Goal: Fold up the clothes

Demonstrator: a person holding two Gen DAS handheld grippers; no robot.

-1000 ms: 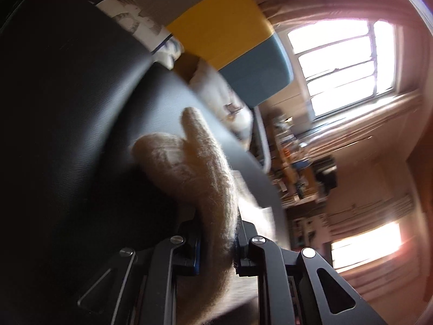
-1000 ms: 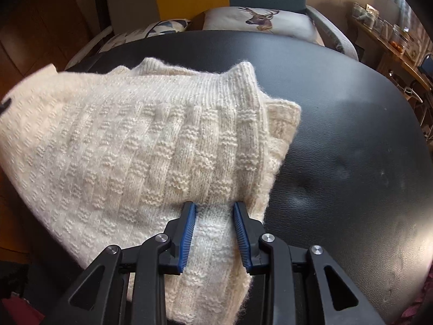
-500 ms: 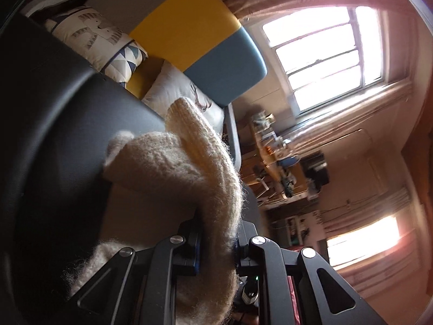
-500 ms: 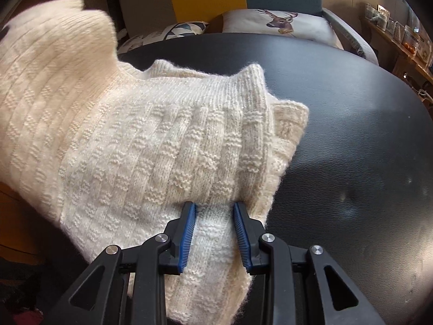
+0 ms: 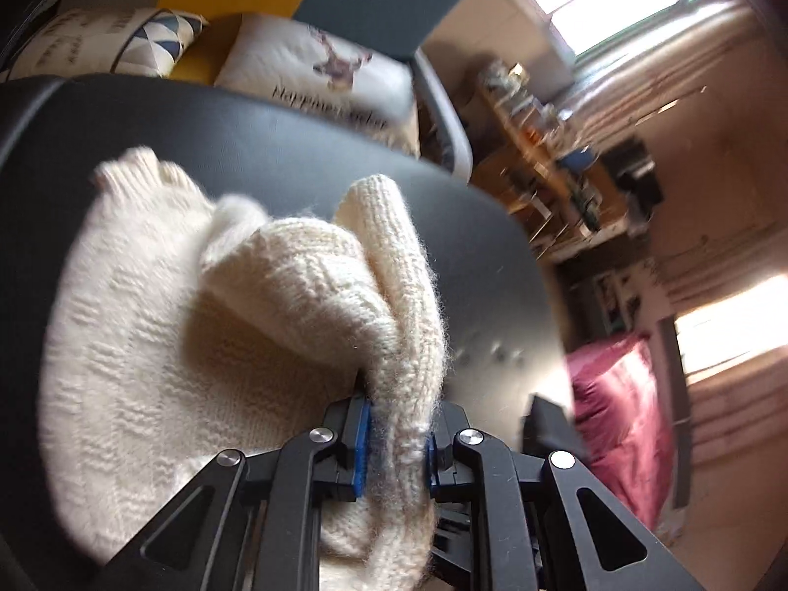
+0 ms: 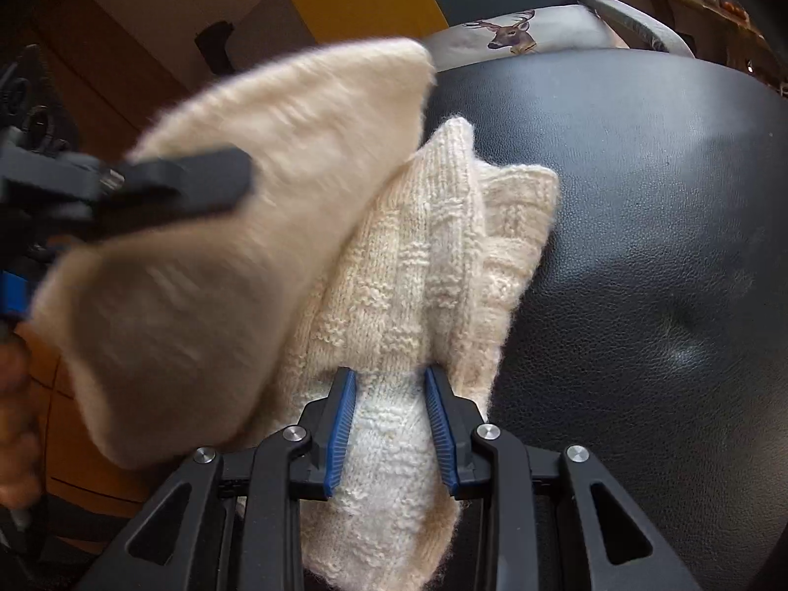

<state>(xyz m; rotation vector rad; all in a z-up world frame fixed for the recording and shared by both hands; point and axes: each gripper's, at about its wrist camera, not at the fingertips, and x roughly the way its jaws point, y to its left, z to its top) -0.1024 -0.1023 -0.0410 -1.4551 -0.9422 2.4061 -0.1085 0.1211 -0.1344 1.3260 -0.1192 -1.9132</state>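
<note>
left hand-held gripper (image 5: 394, 443) is clenched on a thick fold of the cream knit sweater (image 5: 162, 344) — the wool bunches between its blue pads and rises ahead in a rolled ridge. the rest of the sweater spreads over the black padded surface (image 5: 295, 138). right hand-held gripper (image 6: 391, 431) is clamped on the sweater's edge too, blue pads pressing either side of a knit strip, low on the surface (image 6: 665, 246). in the right wrist view a blurred flap of the sweater (image 6: 197, 246) hangs lifted at left, the left hand-held gripper (image 6: 162, 180) on it — a deer-print cushion (image 6: 512, 32) sits beyond.
</note>
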